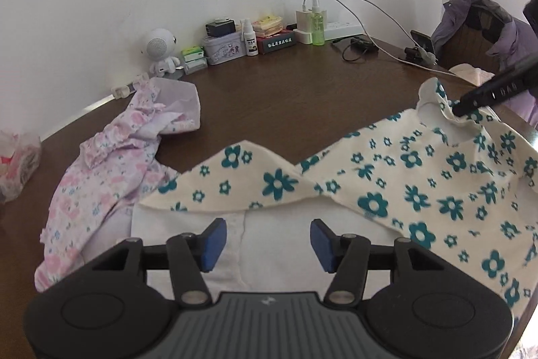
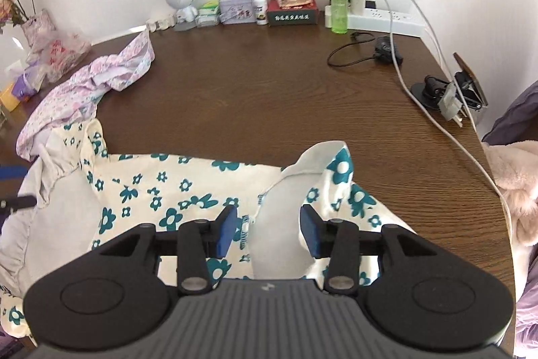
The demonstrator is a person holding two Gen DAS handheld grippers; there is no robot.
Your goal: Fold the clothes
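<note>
A cream garment with teal flowers [image 1: 403,184] lies spread on the near part of a dark wooden table [image 1: 285,96], a pink floral garment [image 1: 111,164] crumpled beside it. The left gripper [image 1: 268,239] and right gripper [image 2: 266,229] hover above the cream cloth, jaws parted, gripping nothing. By the wall, a lidded tin [image 2: 235,9] stands closed, contents unseen; a green bottle [image 2: 339,10] holds liquid.

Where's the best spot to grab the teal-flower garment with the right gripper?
Take the upturned cuff of the teal-flower garment, coming down from above with the right gripper. That end stands up off the table, so the jaws can straddle it; the rest lies flat.
</note>
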